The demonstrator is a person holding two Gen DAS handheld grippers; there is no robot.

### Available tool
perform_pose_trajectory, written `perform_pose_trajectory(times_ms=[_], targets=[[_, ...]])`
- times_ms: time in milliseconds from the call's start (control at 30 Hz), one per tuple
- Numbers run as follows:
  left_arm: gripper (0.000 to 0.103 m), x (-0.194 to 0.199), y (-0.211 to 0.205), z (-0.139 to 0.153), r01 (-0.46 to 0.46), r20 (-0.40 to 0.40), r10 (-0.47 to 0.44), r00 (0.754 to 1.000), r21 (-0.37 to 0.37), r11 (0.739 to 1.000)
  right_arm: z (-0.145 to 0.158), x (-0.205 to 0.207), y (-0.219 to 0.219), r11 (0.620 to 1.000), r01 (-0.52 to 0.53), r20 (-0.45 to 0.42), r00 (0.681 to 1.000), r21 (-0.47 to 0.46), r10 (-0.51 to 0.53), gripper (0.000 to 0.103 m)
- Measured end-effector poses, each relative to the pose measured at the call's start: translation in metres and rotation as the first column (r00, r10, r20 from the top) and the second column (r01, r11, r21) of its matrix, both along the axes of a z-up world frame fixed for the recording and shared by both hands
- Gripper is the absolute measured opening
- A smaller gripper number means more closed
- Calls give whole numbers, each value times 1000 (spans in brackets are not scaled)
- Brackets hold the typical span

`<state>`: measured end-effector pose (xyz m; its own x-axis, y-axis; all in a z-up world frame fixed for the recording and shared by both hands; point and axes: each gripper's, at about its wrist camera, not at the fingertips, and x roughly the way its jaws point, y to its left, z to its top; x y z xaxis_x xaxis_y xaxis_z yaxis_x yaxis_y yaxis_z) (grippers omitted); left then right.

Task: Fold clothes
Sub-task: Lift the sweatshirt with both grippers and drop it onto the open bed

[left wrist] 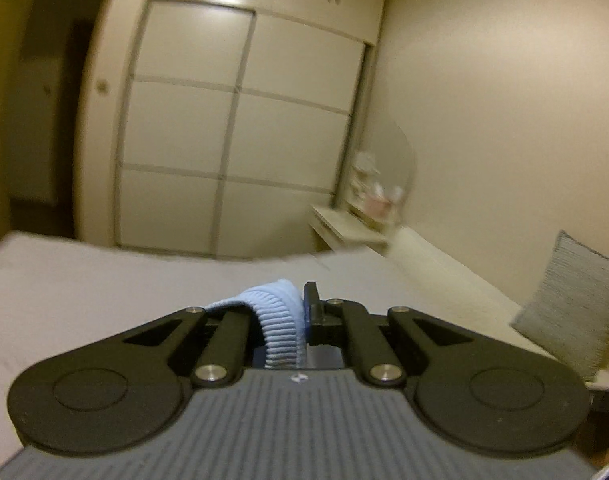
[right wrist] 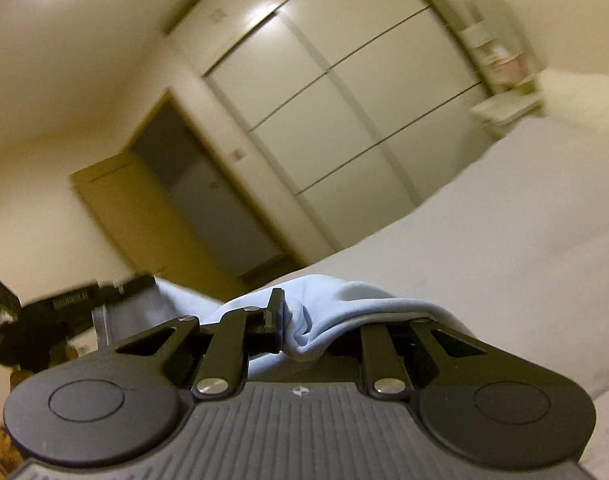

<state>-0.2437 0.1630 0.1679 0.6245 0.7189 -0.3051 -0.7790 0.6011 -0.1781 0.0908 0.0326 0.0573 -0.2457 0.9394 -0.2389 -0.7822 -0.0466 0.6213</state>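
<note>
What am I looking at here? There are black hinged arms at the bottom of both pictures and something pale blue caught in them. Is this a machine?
No robot: a person holds a two-finger gripper in each hand, each with a camera looking forward along its fingers. One picture is from the left gripper, the other from the right gripper; the black arms are their linkages. Both are shut on a light blue garment: the left pinches a ribbed knit edge, the right a smooth fold. Below is a pale bed with a grey cushion; behind stand a cream wardrobe and a dark doorway. The pictures are blurred.
</note>
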Motion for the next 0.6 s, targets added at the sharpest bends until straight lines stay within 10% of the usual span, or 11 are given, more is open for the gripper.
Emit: perform_pose_trajectory(times_ms=[167,233,300,400,600], targets=[[14,-57,23,-14,-68,-99,64,993,-40,997,-17,-90,44,996,-67,9,998,-59,68,21],[38,-64,39,-53,-86,-191,57,980,-147,985,-41,-116,75,978,-78,9,997,-195,81,57],[41,-71,53,-108,-133,-295,47,954,-279,951,-79,-140,110,906,-21,71,996,-422,57,103],[37,-83,55,-217,-247,-451,9,892,-471,847,-138,-166,127,742,4,89,993,-671,75,93],[35,-123,6,-311,-380,-527,15,850,-593,709,-167,-196,98,660,-20,138,973,-751,187,96]])
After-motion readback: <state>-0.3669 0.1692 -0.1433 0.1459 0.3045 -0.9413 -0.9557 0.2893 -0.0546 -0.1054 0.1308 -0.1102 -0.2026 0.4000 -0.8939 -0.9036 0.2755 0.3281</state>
